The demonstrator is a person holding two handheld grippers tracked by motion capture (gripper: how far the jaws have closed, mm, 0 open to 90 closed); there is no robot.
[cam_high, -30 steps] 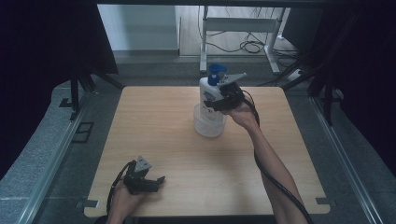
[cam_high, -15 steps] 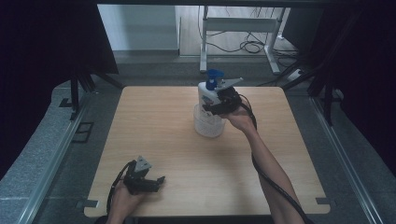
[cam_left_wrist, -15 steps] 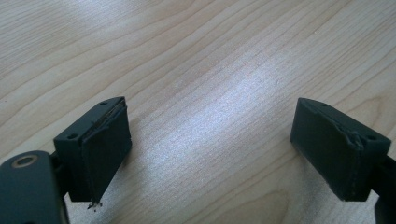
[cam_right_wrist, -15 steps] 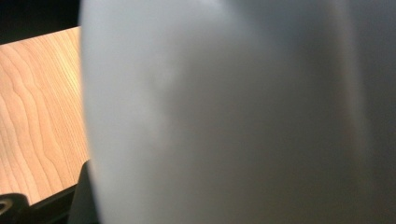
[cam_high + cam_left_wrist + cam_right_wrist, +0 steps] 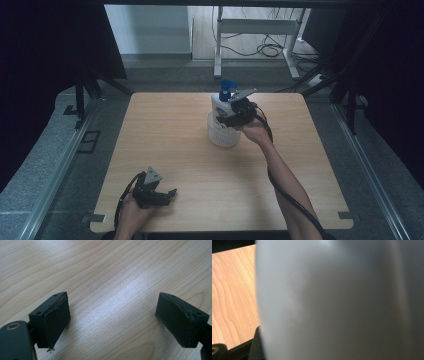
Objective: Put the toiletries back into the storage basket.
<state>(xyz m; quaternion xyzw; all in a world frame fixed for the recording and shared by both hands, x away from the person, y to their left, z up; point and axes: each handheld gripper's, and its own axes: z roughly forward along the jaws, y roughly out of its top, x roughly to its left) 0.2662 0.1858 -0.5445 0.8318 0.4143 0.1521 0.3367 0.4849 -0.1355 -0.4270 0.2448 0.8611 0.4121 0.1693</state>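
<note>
Place: a lab recording cell
Table: bare wooden top, alone on grey floor
Surround: black curtains
Behind: loose cables, metal stand

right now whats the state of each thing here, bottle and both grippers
spray bottle: upright on the table, blue nozzle on top, the right gripper at its upper part
right gripper: against the bottle; open or shut can't be told
left gripper: open, jaws wide apart, nothing between them, low over bare wood at the table's near left
</note>
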